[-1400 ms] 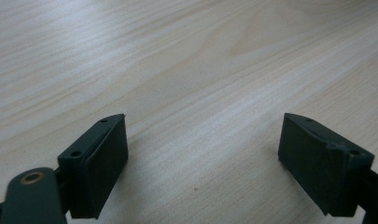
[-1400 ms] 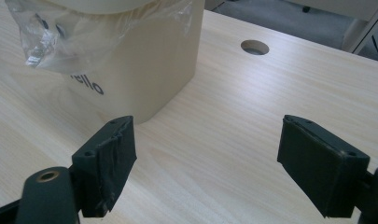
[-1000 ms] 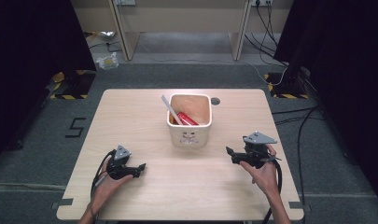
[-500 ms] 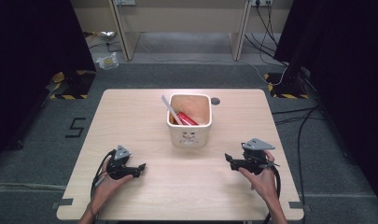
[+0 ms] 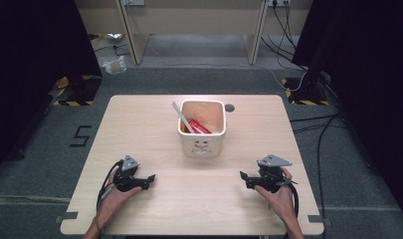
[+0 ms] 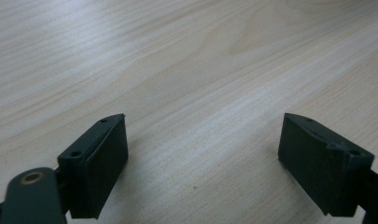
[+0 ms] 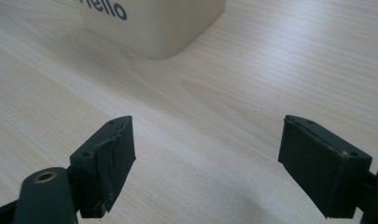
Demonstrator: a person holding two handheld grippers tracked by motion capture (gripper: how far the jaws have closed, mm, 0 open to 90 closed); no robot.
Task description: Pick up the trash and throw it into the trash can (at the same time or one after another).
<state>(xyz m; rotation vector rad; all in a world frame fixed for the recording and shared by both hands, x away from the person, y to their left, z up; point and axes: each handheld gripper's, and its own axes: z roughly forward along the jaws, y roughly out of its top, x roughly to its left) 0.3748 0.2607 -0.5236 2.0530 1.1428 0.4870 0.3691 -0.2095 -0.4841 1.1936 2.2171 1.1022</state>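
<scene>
One table; one cream tub at its middle, holding one grey stick, one red thing; two grippers near tub's front, left gripper and right gripper, jaws spread, empty; likely resting stage; next move: reach into tub.

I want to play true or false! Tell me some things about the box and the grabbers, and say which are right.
1. Both grippers are open. True: left gripper and right gripper each have jaws apart.
2. The cream container is empty. False: a red item and a pale stick lie inside.
3. The right gripper holds the container. False: it holds nothing.
4. The container stands on the wooden table. True.
</scene>
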